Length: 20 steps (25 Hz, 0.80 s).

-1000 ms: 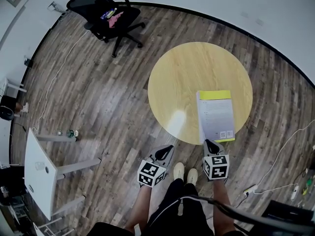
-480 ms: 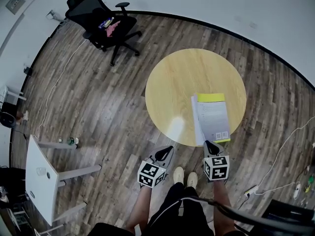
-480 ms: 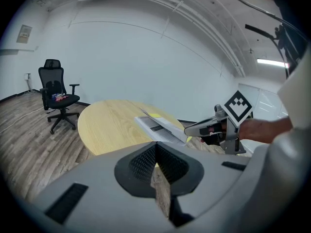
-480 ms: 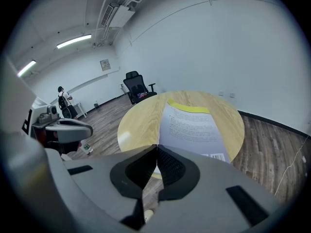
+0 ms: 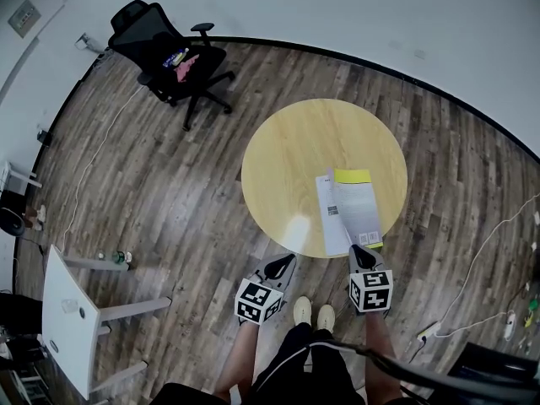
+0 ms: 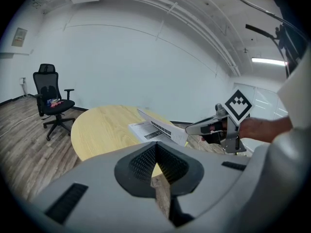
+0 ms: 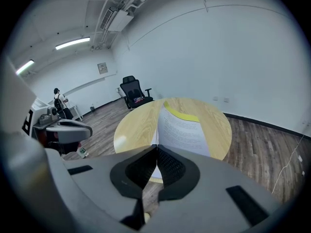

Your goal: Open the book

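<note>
The book (image 5: 361, 211) lies on the near right part of the round yellow table (image 5: 295, 150). My right gripper (image 5: 362, 254) is shut on the near edge of its grey, yellow-banded cover (image 7: 187, 130) and holds that cover raised off the pages. A white printed page (image 5: 329, 213) shows beneath it on the left. In the left gripper view the lifted cover (image 6: 163, 126) slants above the page, with the right gripper (image 6: 197, 128) at its end. My left gripper (image 5: 283, 265) hangs shut and holds nothing, off the table's near edge (image 6: 155, 152).
A black office chair (image 5: 169, 57) with small items on its seat stands at the far left. A white desk (image 5: 67, 310) is at the near left. Cables (image 5: 489, 251) run over the wooden floor on the right. The person's shoes (image 5: 310, 313) are below the table edge.
The cover has risen from nearly flat and swung up, baring the white page beneath. Both grippers have come up a little.
</note>
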Each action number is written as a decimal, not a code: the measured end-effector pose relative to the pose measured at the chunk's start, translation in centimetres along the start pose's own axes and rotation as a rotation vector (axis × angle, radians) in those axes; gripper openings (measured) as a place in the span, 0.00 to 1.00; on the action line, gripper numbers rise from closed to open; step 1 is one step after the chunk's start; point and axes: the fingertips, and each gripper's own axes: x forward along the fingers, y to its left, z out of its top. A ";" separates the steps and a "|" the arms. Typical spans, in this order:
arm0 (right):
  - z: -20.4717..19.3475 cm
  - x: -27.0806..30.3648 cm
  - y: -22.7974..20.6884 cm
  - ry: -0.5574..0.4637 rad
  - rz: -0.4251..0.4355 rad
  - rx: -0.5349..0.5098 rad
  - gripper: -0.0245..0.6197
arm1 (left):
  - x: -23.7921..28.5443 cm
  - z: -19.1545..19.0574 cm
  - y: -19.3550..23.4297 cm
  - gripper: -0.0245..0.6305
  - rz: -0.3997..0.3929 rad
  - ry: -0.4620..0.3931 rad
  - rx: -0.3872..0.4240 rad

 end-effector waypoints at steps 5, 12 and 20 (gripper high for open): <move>0.4 -1.5 -1.7 -0.034 -0.040 0.024 0.06 | 0.5 0.3 -1.1 0.04 -0.024 0.003 0.021; 1.1 -3.3 -4.9 -0.069 -0.095 0.056 0.06 | 2.1 0.9 -2.9 0.04 -0.062 0.018 0.046; 0.9 -4.9 -7.4 -0.087 -0.139 0.078 0.06 | 3.9 2.2 -4.9 0.04 -0.103 0.019 0.079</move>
